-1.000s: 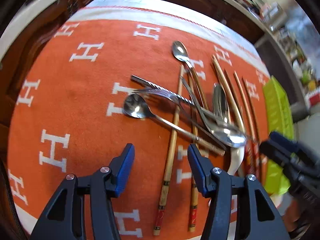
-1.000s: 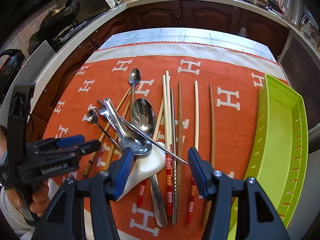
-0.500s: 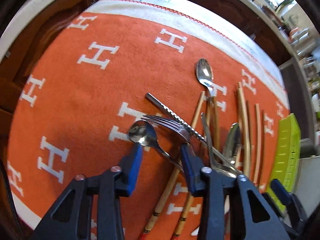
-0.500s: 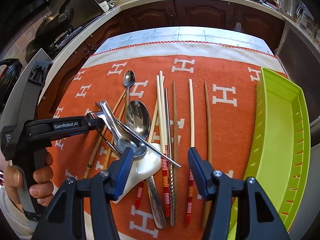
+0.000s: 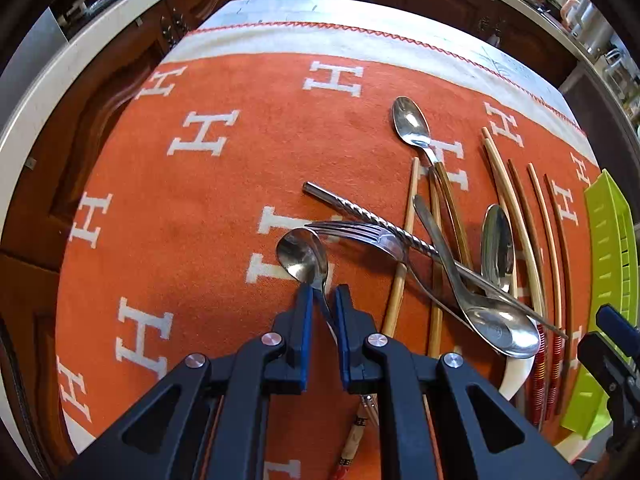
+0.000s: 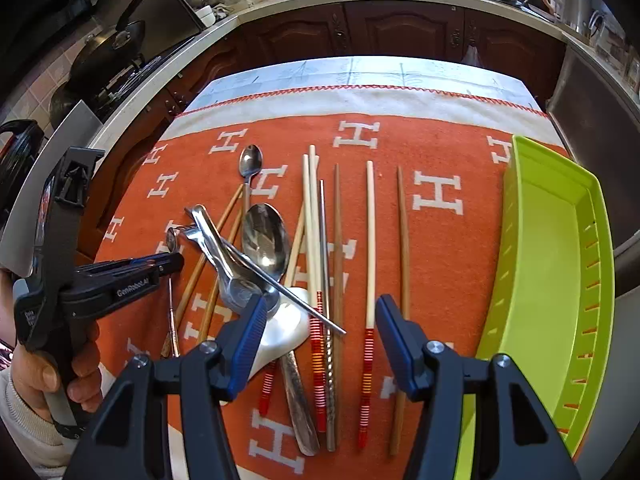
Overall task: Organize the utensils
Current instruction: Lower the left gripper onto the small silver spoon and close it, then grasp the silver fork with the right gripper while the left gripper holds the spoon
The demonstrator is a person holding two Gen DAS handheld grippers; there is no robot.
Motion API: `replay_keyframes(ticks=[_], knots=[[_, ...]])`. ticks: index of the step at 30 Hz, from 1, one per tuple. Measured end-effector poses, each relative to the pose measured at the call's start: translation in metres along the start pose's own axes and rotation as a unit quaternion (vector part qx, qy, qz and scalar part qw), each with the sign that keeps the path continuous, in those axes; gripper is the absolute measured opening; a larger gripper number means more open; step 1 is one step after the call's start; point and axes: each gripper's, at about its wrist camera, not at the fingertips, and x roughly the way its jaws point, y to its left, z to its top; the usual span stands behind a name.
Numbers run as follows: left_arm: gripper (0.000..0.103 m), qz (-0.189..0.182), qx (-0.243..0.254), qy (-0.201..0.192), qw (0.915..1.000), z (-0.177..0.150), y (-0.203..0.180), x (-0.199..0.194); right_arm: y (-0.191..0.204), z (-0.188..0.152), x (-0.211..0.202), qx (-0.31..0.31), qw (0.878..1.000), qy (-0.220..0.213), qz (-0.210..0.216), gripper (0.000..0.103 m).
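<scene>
small steel spoon point(image 5: 303, 256) | bowl up | handle betw. fingers point(image 5: 305, 312) | orange cloth point(image 5: 200, 208)

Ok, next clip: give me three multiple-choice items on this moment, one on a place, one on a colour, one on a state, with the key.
1. Where is the tray relative to the utensils, in the right wrist view?
A. right of them
B. left of them
C. under them

2. What colour is the cloth?
A. blue
B. orange with white letters
C. plain grey

3. How does the right gripper stand?
A. clamped on a fork
B. holding the tray
C. open, holding nothing

Key: 1 A, the tray sits at the cloth's right edge. 2 B, white H shapes show. 3 C, its fingers stand apart above the chopsticks.
</scene>
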Motion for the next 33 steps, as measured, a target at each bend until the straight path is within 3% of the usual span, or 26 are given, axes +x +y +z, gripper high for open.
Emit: replay_keyframes(ticks=[4,9,12,17,27,33], knots=[[0.003,-0.021,-0.003,-0.014,0.9997,-0.009,0.009,-0.004,0.015,-0.001,0.001,-0.026,1.0,-0.001,0.012,0.057],[0.002,-0.054,-0.024,-0.004,0.9983,-0.018,0.037,-0.013,0.039,-0.007,0.004,-0.081,0.996,-0.003,0.021,0.057],[0.002,-0.069,-0.03,-0.002,0.9972,-0.022,0.048,-0.019,0.054,-0.009,0.008,-0.118,0.993,-0.003,0.021,0.047],[0.002,-0.083,-0.029,-0.007,0.9961,-0.034,0.064,-0.035,0.073,-0.007,0.026,-0.177,0.984,0.009,-0.001,0.039],[0.002,-0.108,-0.035,-0.018,0.9934,-0.05,0.078,-0.062,0.093,0.007,0.052,-0.182,0.983,0.028,0.002,0.039],[0.002,-0.112,-0.033,-0.021,0.9929,-0.055,0.082,-0.068,0.095,0.014,0.063,-0.154,0.987,0.034,0.018,0.038]])
